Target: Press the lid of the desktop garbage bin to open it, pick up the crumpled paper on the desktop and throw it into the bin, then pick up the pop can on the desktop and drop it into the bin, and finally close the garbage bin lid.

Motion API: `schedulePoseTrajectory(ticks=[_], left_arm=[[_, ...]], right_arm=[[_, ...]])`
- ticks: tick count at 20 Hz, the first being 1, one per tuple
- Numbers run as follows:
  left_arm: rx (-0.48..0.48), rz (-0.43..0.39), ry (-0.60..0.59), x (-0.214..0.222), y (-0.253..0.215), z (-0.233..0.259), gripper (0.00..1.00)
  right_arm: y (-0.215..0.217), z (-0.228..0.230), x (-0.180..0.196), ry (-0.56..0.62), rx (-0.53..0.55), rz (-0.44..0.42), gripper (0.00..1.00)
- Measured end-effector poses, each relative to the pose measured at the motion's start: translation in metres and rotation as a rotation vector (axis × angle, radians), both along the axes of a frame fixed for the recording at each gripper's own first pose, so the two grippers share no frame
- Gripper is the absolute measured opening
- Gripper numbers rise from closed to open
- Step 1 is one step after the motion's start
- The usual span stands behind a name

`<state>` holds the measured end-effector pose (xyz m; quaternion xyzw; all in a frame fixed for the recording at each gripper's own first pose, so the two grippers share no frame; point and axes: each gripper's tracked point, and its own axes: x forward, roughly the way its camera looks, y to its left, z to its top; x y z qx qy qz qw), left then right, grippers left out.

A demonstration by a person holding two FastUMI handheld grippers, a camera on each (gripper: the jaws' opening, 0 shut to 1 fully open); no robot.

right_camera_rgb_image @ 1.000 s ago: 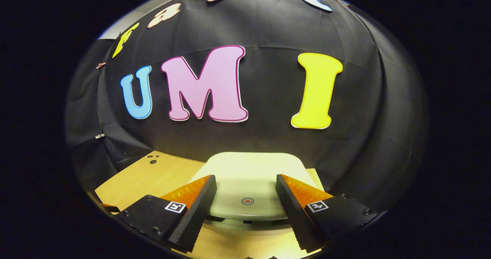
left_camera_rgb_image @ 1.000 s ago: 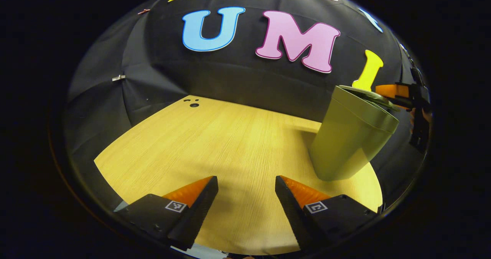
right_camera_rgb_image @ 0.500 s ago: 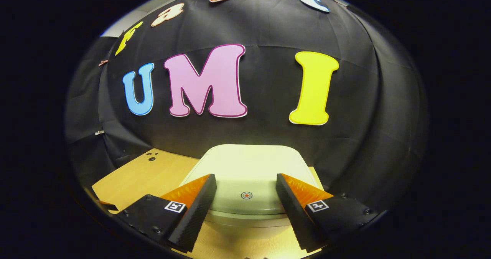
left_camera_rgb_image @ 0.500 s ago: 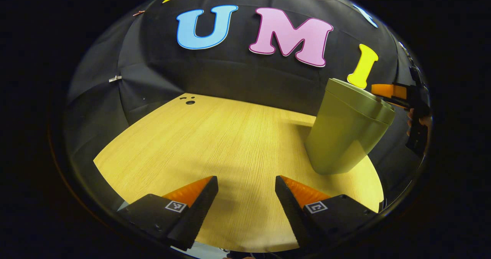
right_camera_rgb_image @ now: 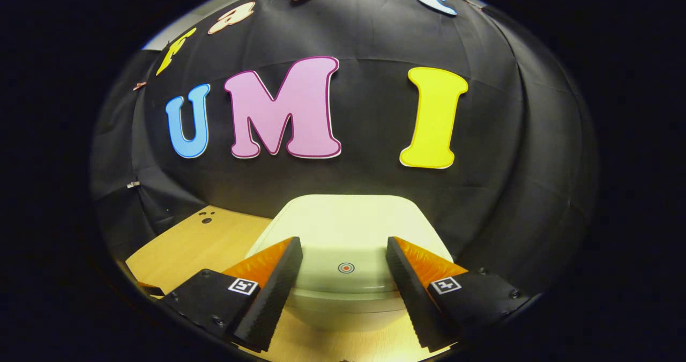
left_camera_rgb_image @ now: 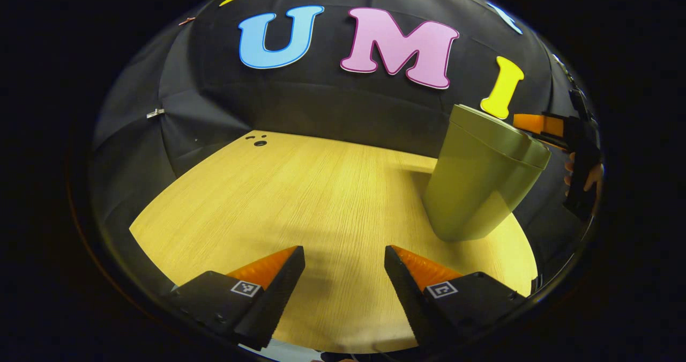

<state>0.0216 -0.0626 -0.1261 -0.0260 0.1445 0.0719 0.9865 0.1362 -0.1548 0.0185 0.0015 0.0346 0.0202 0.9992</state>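
Observation:
A pale green desktop bin (left_camera_rgb_image: 477, 185) stands at the right of the wooden table, its lid (left_camera_rgb_image: 501, 135) lying flat and shut. In the right gripper view that lid (right_camera_rgb_image: 348, 228) sits just below and ahead, with a small red ring mark (right_camera_rgb_image: 346, 267) between the fingers. My right gripper (right_camera_rgb_image: 344, 276) is open above the lid's near edge; in the left gripper view it (left_camera_rgb_image: 536, 123) hangs beside the bin's top, held by a hand (left_camera_rgb_image: 589, 174). My left gripper (left_camera_rgb_image: 344, 276) is open, low over bare table with nothing between its fingers.
The wooden table (left_camera_rgb_image: 300, 201) runs to the black cloth wall at the back. Small dark holes (left_camera_rgb_image: 259, 142) mark its far left corner. The table's near edge lies just under the left gripper.
The bin's lid went from tilted up to flat and shut. The right gripper has lifted slightly, so more of the lid shows. The left gripper drifted a little.

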Motion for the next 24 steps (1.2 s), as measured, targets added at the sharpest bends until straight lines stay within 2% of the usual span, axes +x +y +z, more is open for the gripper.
schedulePoseTrajectory(ticks=[4, 9, 11, 13, 17, 21, 24], left_arm=[[0.014, -0.015, -0.015, 0.002, -0.005, 0.011, 0.96], [0.07, -0.029, -0.121, 0.001, 0.003, 0.056, 0.96], [0.09, -0.042, -0.172, -0.004, 0.004, 0.076, 0.96], [0.159, -0.049, -0.222, -0.012, 0.01, 0.096, 0.96], [0.216, -0.124, -0.315, -0.027, 0.008, 0.134, 0.96], [0.202, -0.189, -0.368, -0.045, 0.009, 0.152, 0.96], [0.164, -0.166, -0.384, -0.054, 0.026, 0.153, 0.96]], right_arm=[[-0.001, 0.01, -0.002, -0.031, 0.027, -0.001, 0.99], [-0.002, 0.036, -0.013, -0.099, 0.04, -0.049, 0.98], [0.009, 0.052, -0.025, -0.136, 0.034, -0.036, 0.98], [0.022, 0.063, -0.039, -0.149, 0.051, -0.035, 0.98], [0.057, 0.066, -0.074, -0.165, 0.048, -0.033, 0.98], [0.087, 0.066, -0.11, -0.199, 0.016, -0.033, 0.98], [0.108, 0.055, -0.133, -0.186, 0.023, -0.037, 0.98]])
